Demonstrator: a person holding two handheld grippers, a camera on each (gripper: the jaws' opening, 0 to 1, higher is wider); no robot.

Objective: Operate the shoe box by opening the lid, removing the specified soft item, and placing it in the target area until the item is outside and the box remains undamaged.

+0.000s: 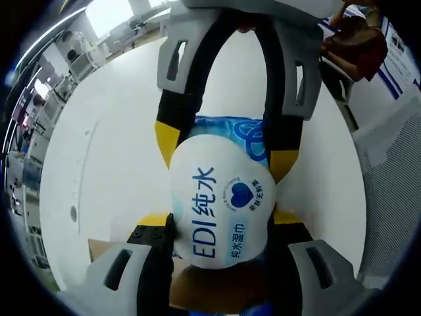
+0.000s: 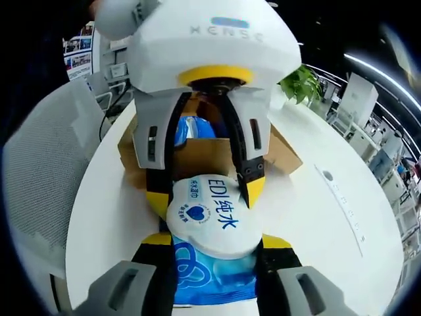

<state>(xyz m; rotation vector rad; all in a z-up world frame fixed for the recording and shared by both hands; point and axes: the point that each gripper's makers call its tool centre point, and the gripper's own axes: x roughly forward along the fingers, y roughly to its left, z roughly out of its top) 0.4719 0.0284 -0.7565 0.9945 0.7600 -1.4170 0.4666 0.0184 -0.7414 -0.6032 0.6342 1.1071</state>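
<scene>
The round white table [image 2: 329,217] is taking up most of the room here, with the open cardboard box [image 2: 197,158] sitting on it and a blue pack [image 2: 191,128] lying inside. The wipes pack [image 1: 220,207] is hanging just above the box's near edge, so it's looking mostly out, but nobody's setting it down on the table yet. Both the left gripper [image 2: 204,191] and the right gripper [image 1: 227,148] are clamping it from opposite ends, jaws closed on its sides.
</scene>
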